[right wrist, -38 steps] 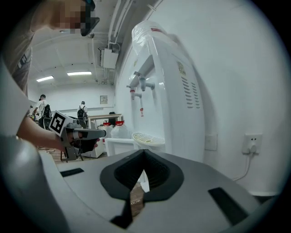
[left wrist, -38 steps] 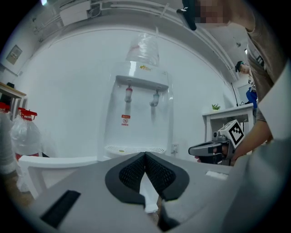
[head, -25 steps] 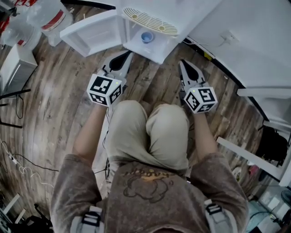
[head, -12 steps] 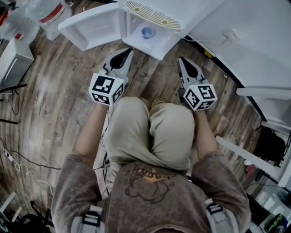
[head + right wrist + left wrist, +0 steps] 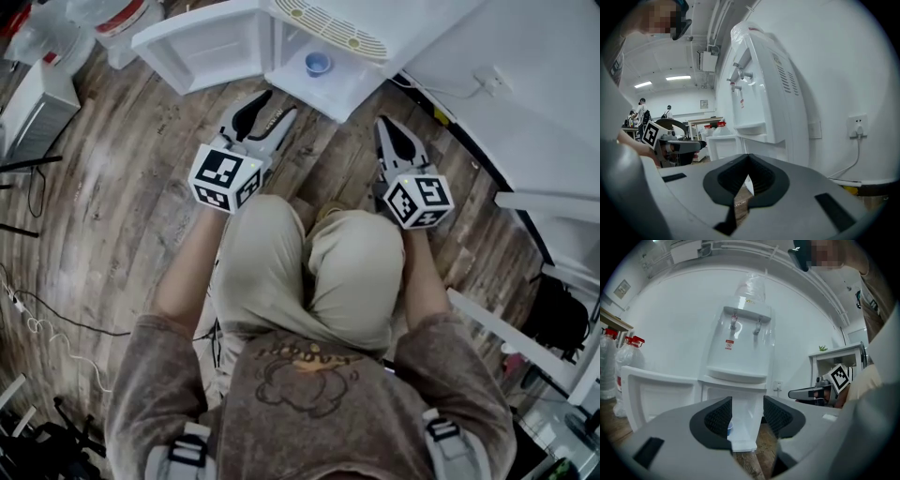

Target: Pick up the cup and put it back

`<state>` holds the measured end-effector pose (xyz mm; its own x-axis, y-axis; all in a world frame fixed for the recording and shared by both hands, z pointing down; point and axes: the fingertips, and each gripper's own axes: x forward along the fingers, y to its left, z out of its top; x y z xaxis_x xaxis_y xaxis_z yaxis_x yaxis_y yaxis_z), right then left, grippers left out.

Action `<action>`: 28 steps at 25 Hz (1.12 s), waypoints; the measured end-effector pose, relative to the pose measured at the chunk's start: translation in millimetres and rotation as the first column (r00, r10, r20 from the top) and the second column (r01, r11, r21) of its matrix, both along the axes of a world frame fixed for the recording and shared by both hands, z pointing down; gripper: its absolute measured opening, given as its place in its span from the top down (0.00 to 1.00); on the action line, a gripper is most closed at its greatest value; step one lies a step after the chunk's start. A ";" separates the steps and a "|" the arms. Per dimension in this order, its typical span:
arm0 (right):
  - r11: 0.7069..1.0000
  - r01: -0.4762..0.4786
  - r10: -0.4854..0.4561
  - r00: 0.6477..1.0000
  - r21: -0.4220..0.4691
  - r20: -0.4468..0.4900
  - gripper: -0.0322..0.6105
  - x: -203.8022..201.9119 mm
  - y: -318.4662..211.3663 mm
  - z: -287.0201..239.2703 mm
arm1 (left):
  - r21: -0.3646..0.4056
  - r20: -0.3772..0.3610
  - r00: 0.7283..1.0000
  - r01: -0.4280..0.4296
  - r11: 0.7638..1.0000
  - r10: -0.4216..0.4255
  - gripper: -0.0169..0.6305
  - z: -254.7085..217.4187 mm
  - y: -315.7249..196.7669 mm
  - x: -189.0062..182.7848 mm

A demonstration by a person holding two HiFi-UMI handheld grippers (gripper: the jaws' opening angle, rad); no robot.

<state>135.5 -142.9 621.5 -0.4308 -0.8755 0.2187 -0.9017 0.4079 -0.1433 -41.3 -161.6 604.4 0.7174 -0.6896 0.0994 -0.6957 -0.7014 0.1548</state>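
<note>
The person crouches facing the water dispenser (image 5: 330,30), knees (image 5: 319,272) tucked up between the forearms, which looks like a way of getting both tools down to the level of its low cabinet.

The left gripper (image 5: 278,105) is held out nearly level and aimed at the dispenser's open lower compartment. Its jaws have just been opening and now stand partly apart, with nothing between the pads. A sliver of the cup shows through the gap, still some way beyond. My reading is that the spread is being set ahead of the reach, so the jaws can slide around the cup.

The right gripper (image 5: 387,124) hovers off the dispenser's right corner over the wooden floor (image 5: 122,187). Its jaws are closed together on nothing, so it is probably just parked out of the way.

The small blue cup (image 5: 317,63) stands on the white floor of the compartment, below the dispenser's drip grille (image 5: 328,28). The cabinet door (image 5: 202,42) is swung wide to the dispenser's left, leaving a clear straight path in. Water bottles (image 5: 117,14) stand left of the door.
</note>
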 end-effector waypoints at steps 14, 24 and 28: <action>1.000 -0.025 0.026 0.998 -0.011 0.061 0.95 -1.5 4.7 6.6 | -0.033 0.004 1.000 0.017 0.999 -0.017 0.38 46.2 -27.6 10.8; 0.999 0.034 -0.032 0.997 -0.040 0.065 0.95 -5.9 10.9 20.6 | -0.064 0.065 0.997 0.054 0.997 -0.050 0.38 122.8 -87.2 33.5; 0.998 0.045 -0.043 0.997 -0.032 0.072 0.95 -5.3 5.0 19.6 | -0.077 0.108 0.993 0.047 0.996 -0.039 0.38 154.0 -105.0 50.4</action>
